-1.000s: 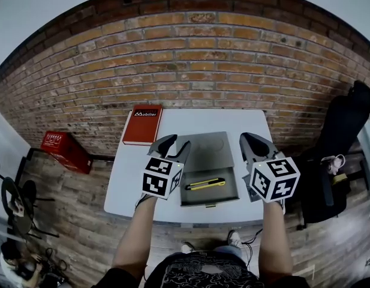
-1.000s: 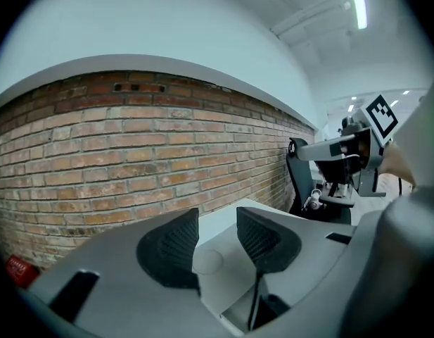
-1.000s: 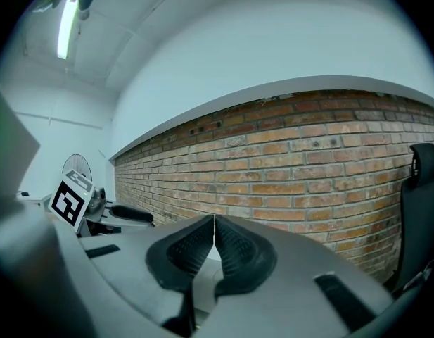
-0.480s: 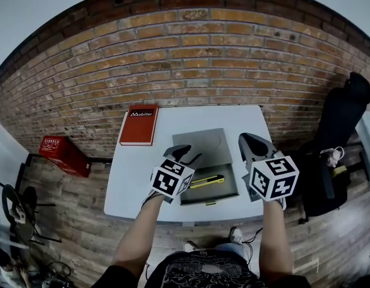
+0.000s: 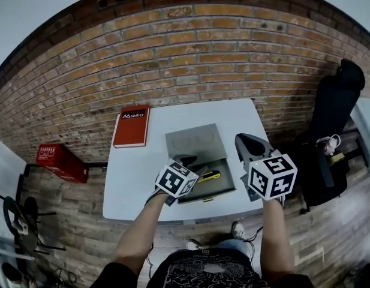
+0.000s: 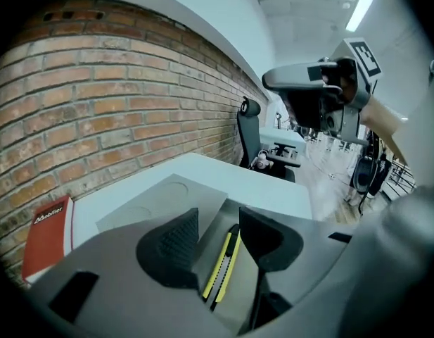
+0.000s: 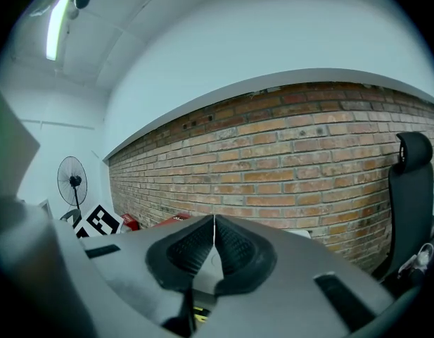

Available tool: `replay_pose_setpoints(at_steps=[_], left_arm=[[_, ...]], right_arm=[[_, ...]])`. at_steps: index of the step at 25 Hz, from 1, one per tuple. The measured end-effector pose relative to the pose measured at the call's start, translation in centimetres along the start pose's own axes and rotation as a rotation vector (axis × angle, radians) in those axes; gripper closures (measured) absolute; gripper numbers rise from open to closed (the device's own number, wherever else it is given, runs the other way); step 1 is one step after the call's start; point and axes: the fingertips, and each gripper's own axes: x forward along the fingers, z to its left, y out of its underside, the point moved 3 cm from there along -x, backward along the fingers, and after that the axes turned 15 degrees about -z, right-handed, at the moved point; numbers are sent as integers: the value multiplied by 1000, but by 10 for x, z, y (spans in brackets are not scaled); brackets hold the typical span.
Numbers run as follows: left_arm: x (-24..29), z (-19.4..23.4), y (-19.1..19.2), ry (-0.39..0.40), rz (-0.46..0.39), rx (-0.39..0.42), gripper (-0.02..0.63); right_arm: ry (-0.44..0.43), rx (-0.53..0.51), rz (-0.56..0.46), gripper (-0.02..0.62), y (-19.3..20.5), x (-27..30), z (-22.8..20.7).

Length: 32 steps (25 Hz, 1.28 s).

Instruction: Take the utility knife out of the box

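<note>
A grey box (image 5: 223, 188) lies open on the white table (image 5: 128, 182), its lid (image 5: 190, 141) flat behind it. The yellow and black utility knife (image 5: 210, 176) rests in the box. My left gripper (image 5: 189, 161) dips into the box's left side, tilted down. In the left gripper view its jaws (image 6: 218, 220) are opening, and the knife (image 6: 222, 270) lies lengthwise below the gap, with no pad pressing on it. My right gripper (image 5: 244, 141) hovers over the box's right edge. Its pads (image 7: 214, 220) meet with nothing between them.
A red book (image 5: 131, 126) lies at the table's far left corner. Behind the table runs a brick wall (image 5: 190, 59). A red crate (image 5: 57, 162) sits on the wooden floor at the left, a black office chair (image 5: 334, 119) at the right.
My left gripper has dropped and tipped down toward the box, ending over the knife with its jaws wider. The right gripper has hardly moved.
</note>
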Motion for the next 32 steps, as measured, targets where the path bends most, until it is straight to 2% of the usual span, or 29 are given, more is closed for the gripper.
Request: replay_pose_setpoints(at_steps=[8,18,26,30,32], left_arm=[[16,-15,35,80,122,42,405],[35,-18,74,121,257,90,402],[47,-16,89,163,341,132,402],[53,-14,96,171,380,178,402],[53,-17,99,185,398,170,402]], right_arm=[[24,13,18,574,11,-16,-4],[48,30,39,574,20,-34,-10],[72,58,74,574,33,-52,-18],[83,60,76,574,32,-55,-23],[88,58,78,574,32,-56,-26]])
